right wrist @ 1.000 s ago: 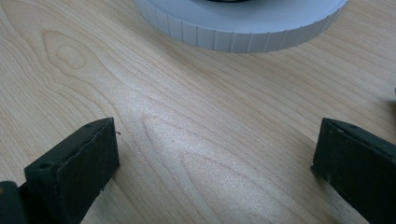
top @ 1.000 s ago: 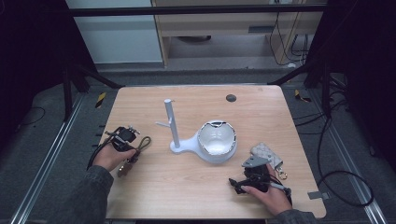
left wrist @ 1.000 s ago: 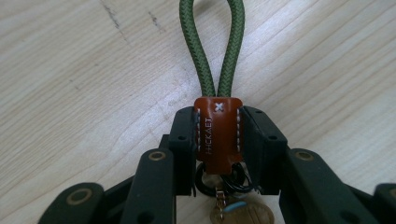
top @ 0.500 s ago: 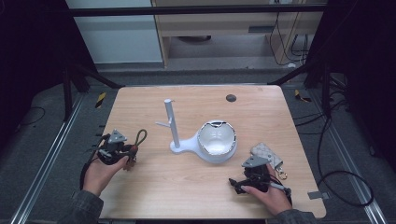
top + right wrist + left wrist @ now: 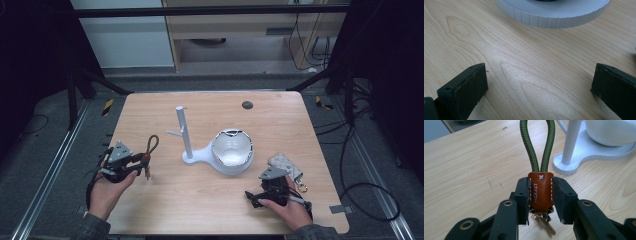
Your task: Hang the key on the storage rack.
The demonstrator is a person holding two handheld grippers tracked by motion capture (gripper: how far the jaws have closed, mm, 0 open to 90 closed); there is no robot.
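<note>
A: Brown leather, stitched in white, that is what the left gripper (image 5: 540, 195) clamps: the tab of a key fob (image 5: 540, 191) sits squeezed between its two black jaws

B: And the green part?

A: A green braided cord loop (image 5: 537, 142) rises out of the top of the tab, toward the white stand (image 5: 584, 157). Below the tab a key (image 5: 546, 225) hangs against the wooden table (image 5: 474, 170)

B: Where is that on the table as a whole?

A: In the high view the left gripper (image 5: 131, 165) is at the left edge of the table (image 5: 200, 200), held in the person's left hand (image 5: 105, 192), with the key fob (image 5: 148, 152) pointing toward the middle. The white stand (image 5: 192, 155) has an upright post and a round bowl (image 5: 231, 152) on its base, well apart from the fob

B: The other side?

A: The right gripper (image 5: 252, 196) rests low near the front right, in the right hand (image 5: 287, 207). Its own view shows both jaws spread wide over bare wood, nothing between them, the ribbed rim of the bowl (image 5: 554, 15) just ahead

B: Anything beside it?

A: A pale patterned pouch (image 5: 286, 165) with a metal clasp lies just beyond that hand
</note>
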